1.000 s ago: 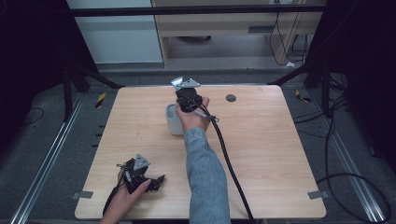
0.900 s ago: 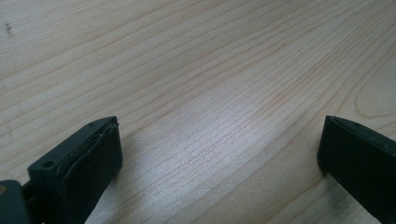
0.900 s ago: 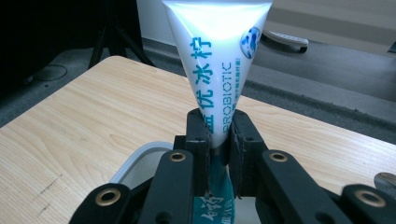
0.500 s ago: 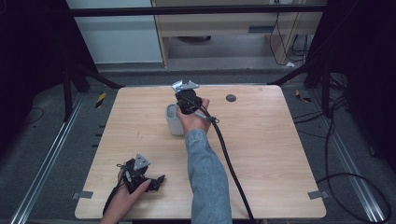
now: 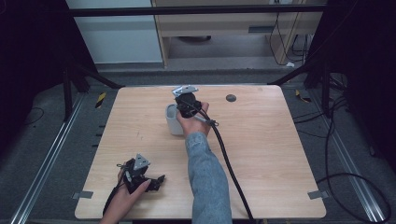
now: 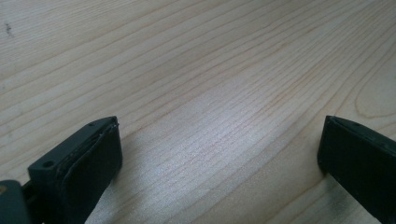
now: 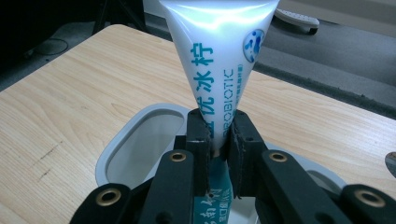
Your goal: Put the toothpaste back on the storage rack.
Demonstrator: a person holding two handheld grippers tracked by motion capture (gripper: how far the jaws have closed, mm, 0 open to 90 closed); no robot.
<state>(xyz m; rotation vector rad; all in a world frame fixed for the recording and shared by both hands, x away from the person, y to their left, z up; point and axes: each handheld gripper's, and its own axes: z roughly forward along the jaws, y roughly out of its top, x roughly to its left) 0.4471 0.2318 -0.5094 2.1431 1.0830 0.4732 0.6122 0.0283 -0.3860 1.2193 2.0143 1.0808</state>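
The table [image 5: 261, 154] is a rectangular top of light wood with visible grain, mounted above a grey floor [image 5: 51, 140]. Metal rails [image 5: 44, 170] run along the floor at the table's left and right sides. A grey cup-shaped holder [image 5: 173, 122] stands on the top, left of centre and toward the far edge; in the right gripper view its rim [image 7: 121, 140] is a rounded oblong and it rests directly on the wood. A small dark round disc [image 5: 230, 98] lies near the far edge, right of the holder and apart from it. Grey tape tabs [image 5: 315, 194] sit at the two near corners.
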